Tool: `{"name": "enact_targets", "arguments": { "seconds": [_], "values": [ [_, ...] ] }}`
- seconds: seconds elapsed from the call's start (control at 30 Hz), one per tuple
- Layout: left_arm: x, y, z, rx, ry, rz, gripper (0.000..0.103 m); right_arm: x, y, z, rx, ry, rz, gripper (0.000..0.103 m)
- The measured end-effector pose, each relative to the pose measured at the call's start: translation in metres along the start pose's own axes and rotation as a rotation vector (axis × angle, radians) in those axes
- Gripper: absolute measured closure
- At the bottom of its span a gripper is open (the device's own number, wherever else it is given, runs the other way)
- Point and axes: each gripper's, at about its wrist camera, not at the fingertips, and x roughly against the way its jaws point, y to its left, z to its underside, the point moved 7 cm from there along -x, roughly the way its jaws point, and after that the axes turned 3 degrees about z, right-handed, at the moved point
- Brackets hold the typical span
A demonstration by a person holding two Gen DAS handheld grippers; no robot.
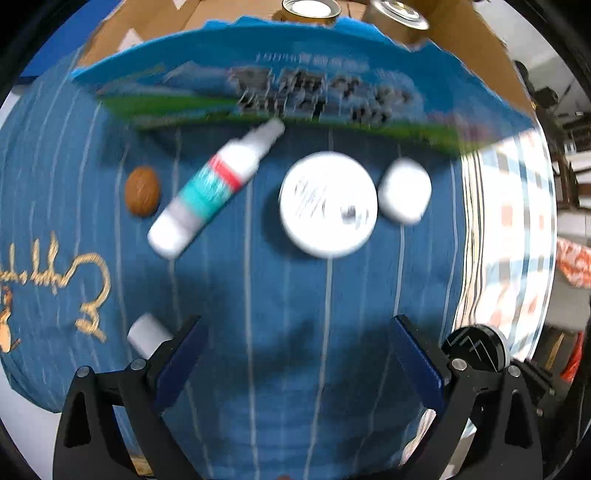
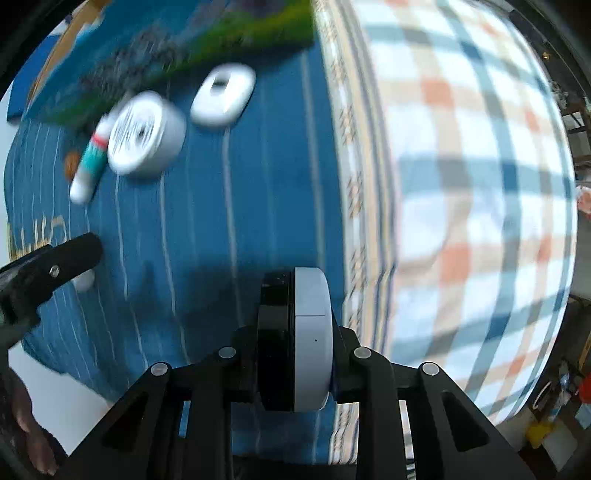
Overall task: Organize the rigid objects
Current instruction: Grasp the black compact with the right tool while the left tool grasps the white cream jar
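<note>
On the blue striped cloth (image 1: 288, 295) lie a white spray bottle with a teal and red label (image 1: 210, 188), a round white tin (image 1: 328, 203), a small white oval case (image 1: 404, 190), a brown walnut (image 1: 142, 190) and a small white cylinder (image 1: 147, 334). My left gripper (image 1: 295, 354) is open and empty above the cloth, short of the tin. My right gripper (image 2: 295, 354) is shut on a black-and-white round puck (image 2: 295, 339), held on edge; it also shows in the left wrist view (image 1: 476, 347). The bottle (image 2: 90, 162), tin (image 2: 144, 134) and oval case (image 2: 223, 94) lie ahead of it on the left.
A blue printed cardboard box (image 1: 295, 81) stands behind the objects, with two cans (image 1: 310, 9) inside it. A plaid cloth (image 2: 461, 184) covers the table to the right. The left gripper's finger (image 2: 74, 254) enters the right wrist view at the left.
</note>
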Motion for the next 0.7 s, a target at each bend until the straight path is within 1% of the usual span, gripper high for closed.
{"name": "enact_targets", "arguments": {
  "seconds": [0.03, 0.1, 0.2, 0.23, 0.27, 0.33, 0.37, 0.4, 0.57, 0.7],
  "values": [
    [-0.006, -0.003, -0.012, 0.009, 0.011, 0.019, 0.003, 0.001, -0.003, -0.008, -0.006, -0.005, 0.002, 0.075],
    [-0.017, -0.006, -0.028, 0.019, 0.033, 0.034, 0.003, 0.002, -0.010, -0.023, -0.019, -0.008, 0.006, 0.075],
    [-0.033, -0.010, -0.042, 0.016, 0.071, 0.030, 0.003, -0.001, -0.015, -0.042, -0.023, -0.006, 0.006, 0.075],
    [-0.041, -0.012, -0.047, 0.010, 0.088, 0.027, 0.003, -0.004, -0.020, -0.057, -0.025, -0.002, 0.002, 0.075],
    [-0.046, -0.013, -0.050, 0.006, 0.097, 0.023, 0.003, -0.006, -0.018, -0.058, -0.026, 0.001, -0.002, 0.075],
    [-0.049, -0.013, -0.059, 0.020, 0.067, 0.020, 0.009, -0.007, -0.019, -0.064, -0.027, 0.009, -0.009, 0.075],
    [-0.049, -0.012, -0.062, 0.027, 0.047, 0.019, 0.015, -0.008, -0.019, -0.066, -0.024, 0.011, -0.008, 0.075],
    [-0.050, -0.011, -0.063, 0.026, 0.039, 0.012, 0.035, -0.009, -0.019, -0.069, -0.023, 0.013, -0.009, 0.075],
    [-0.050, -0.009, -0.055, -0.011, 0.038, -0.001, 0.035, -0.014, -0.014, -0.072, -0.009, 0.029, -0.011, 0.075],
    [-0.048, 0.004, -0.027, -0.031, 0.062, -0.028, 0.035, -0.018, -0.010, -0.065, 0.013, 0.044, -0.008, 0.075]
  ]
}}
